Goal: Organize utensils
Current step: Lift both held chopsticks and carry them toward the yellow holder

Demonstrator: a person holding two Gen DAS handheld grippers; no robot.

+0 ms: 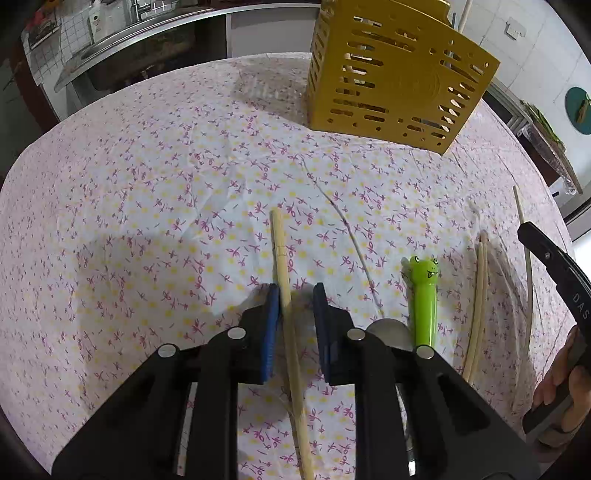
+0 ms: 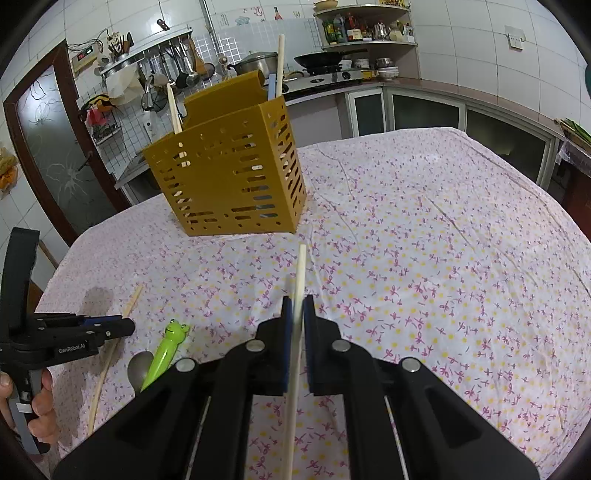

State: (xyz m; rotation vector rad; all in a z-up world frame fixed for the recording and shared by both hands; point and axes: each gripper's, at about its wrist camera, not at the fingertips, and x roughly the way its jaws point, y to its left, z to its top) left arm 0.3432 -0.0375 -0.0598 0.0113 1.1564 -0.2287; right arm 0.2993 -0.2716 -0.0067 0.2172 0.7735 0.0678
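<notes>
While the left view cropped the yellow utensil basket (image 1: 395, 81), the right view showed chopsticks standing inside. The left tool (image 1: 297, 299) straddled a desk chopstick (image 1: 282, 273), jaws spread; the right tool (image 2: 297, 308) pinched another chopstick (image 2: 298, 280), raised.

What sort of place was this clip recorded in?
Most likely a home kitchen. Behind the table with the floral cloth are a gas stove carrying a wok, ladles hanging on a tiled wall, and a corner shelf of bottles.
</notes>
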